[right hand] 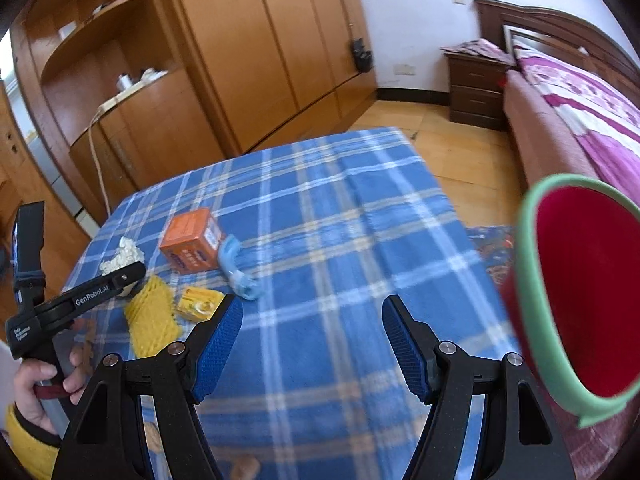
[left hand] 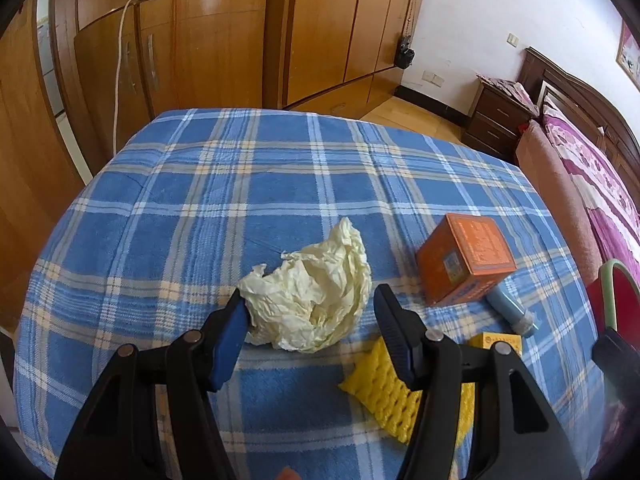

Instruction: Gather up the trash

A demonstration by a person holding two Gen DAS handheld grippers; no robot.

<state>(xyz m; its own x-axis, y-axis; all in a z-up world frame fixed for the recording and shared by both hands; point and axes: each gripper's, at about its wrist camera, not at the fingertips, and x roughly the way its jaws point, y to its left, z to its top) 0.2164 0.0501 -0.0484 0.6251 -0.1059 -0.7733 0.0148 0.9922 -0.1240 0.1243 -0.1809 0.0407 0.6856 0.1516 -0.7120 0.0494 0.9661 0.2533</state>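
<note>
The left gripper (left hand: 310, 320) stands open around the crumpled paper (left hand: 316, 300) without pressing it, while the right gripper (right hand: 312, 332) hangs open and empty, left of the red bin (right hand: 580, 300).

Blue plaid tablecloth (left hand: 248, 184) over the table, wooden wardrobe (right hand: 272, 40) behind, dark nightstand (right hand: 474, 88), bed with magenta cover (right hand: 592, 112)

Bedroom. Ahead of the fingers: table under blue plaid cloth (left hand: 248, 184). Beyond it, orange-brown wooden wardrobes (left hand: 340, 20) and a curved cabinet (left hand: 192, 44). Right of the fingers: white wall (left hand: 500, 12), dark nightstand (left hand: 496, 114), bed with magenta cover (right hand: 592, 112). Wooden floor (right hand: 452, 132). Daylight.
</note>
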